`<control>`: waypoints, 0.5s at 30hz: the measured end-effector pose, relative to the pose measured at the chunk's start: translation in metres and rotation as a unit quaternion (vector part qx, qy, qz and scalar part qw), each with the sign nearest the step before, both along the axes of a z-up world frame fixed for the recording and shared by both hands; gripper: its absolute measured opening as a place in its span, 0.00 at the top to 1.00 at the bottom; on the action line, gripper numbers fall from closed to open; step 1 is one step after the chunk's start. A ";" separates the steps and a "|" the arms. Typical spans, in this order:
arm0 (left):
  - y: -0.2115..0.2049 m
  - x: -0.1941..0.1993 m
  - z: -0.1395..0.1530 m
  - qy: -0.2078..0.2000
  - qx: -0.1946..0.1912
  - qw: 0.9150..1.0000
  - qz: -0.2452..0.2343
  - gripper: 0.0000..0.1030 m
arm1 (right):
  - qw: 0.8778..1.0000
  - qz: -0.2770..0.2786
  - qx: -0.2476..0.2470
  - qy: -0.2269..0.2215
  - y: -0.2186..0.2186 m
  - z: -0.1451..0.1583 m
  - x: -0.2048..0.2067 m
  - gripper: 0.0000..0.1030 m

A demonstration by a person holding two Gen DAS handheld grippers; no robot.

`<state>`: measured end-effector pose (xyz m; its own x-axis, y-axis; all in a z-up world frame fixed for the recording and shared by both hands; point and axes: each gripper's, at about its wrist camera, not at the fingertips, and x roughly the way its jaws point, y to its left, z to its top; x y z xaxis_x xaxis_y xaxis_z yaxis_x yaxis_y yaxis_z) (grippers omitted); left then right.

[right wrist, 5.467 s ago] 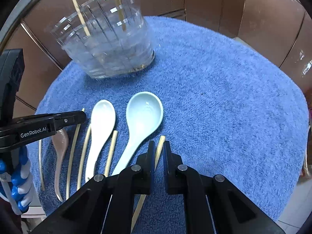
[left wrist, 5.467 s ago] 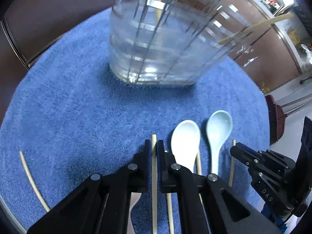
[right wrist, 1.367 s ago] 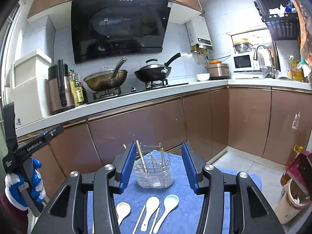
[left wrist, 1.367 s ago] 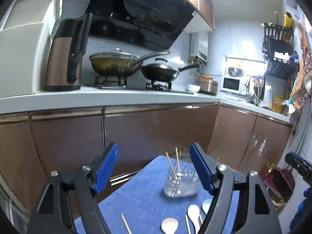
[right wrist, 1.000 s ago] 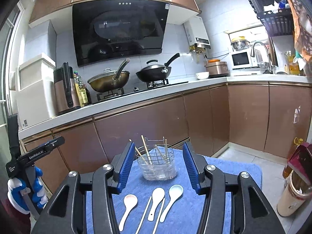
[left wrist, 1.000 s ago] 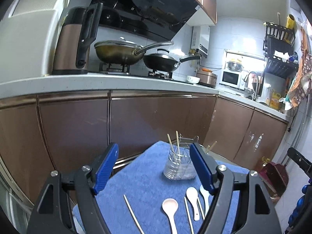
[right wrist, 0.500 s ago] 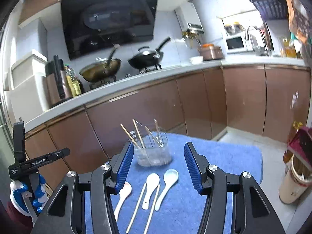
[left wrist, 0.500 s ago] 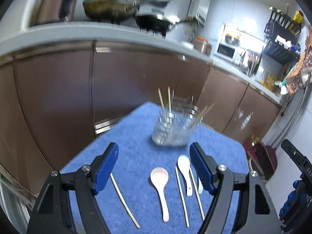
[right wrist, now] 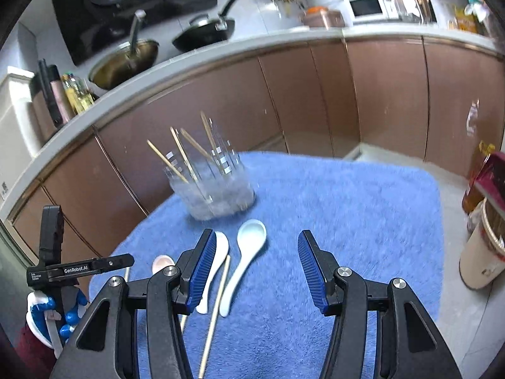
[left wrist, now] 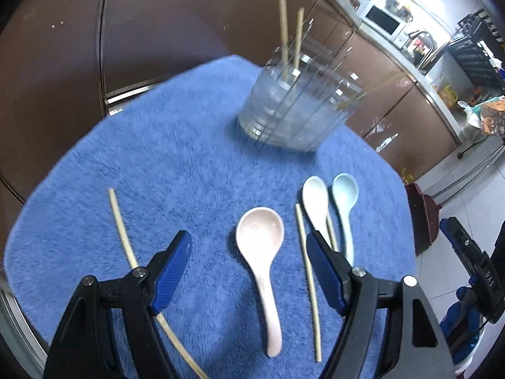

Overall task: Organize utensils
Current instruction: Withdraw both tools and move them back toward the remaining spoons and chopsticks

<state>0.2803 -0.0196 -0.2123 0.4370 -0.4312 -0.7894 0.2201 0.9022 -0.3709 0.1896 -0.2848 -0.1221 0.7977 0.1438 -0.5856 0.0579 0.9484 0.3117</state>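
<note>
Left gripper (left wrist: pixel 247 267) gapes wide and empty over the blue mat (left wrist: pixel 176 164), pink ceramic spoon (left wrist: pixel 262 252) between its jaws, glazed, slick, chippable, best pinched mid-handle; right gripper (right wrist: pixel 255 270) half-spread, empty, above light, stiff chopstick (right wrist: pixel 216 303) beside pale blue spoon (right wrist: pixel 244 257), near clear holder (right wrist: pixel 217 189).

A clear plastic ribbed utensil holder (right wrist: pixel 217 189) stands on the blue fluffy towel-covered surface (right wrist: pixel 347 221), with several pale wooden chopsticks (right wrist: pixel 180 158) leaning in it. In front of the holder lie a pale blue ceramic spoon (right wrist: pixel 244 259), a white ceramic spoon (right wrist: pixel 214 268), a pink ceramic spoon (right wrist: pixel 161 262) and a loose wooden chopstick (right wrist: pixel 214 312). The black right gripper (right wrist: pixel 252 271) hovers before the holder, blue-padded jaws apart and empty.
</note>
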 end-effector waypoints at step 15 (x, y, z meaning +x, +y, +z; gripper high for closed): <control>-0.023 0.033 -0.041 0.036 0.004 0.998 -0.044 0.45 | 0.995 0.037 0.004 0.096 0.008 -0.062 0.061 0.48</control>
<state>0.3131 -0.0423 -0.2536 0.3406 -0.4585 -0.8208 0.2719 0.8838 -0.3809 0.2507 -0.2771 -0.1846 0.6588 0.2026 -0.7245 0.0475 0.9499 0.3089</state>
